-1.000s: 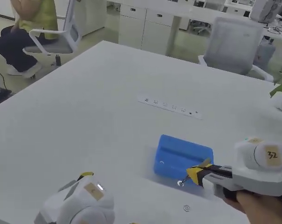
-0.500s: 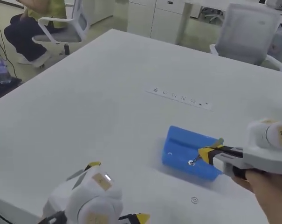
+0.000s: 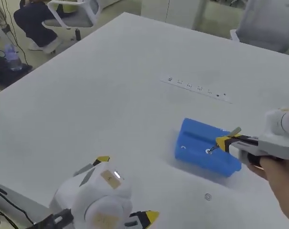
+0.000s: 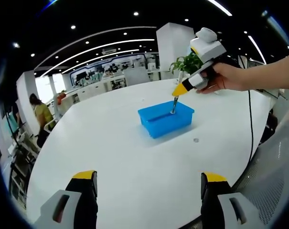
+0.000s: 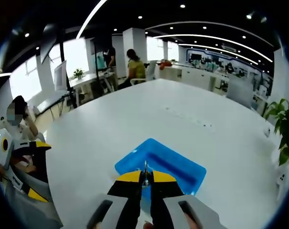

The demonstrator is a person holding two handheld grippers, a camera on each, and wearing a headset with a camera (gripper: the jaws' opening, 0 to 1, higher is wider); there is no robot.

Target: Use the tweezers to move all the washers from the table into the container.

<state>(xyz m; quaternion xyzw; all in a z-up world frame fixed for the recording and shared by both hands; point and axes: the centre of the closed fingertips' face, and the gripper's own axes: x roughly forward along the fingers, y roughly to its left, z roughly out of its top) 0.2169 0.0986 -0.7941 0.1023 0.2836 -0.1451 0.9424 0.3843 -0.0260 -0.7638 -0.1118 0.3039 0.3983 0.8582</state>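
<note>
The right gripper [image 3: 224, 142], jaws pinched tight on the tweezers [image 3: 213, 149], points their tips down into the blue box [image 3: 201, 161]; one washer [image 3: 208, 196] lies on the table [image 3: 111, 95] just outside the box's near wall, closer to this gripper than to the left gripper [image 4: 148, 177], spread wide and empty.

Power strip [image 3: 196, 88], grey chair [image 3: 268, 24] beyond, water bottle [image 3: 13, 58].

Your right tool [image 3: 229, 141] reaches in from the right, gripped in your hand [image 3: 278, 179]. Its jaws are pressed together on the tweezers [image 3: 215, 149] and angled downward. Your left tool [image 3: 126, 188] sits low at near left, jaws spread wide apart.
</note>
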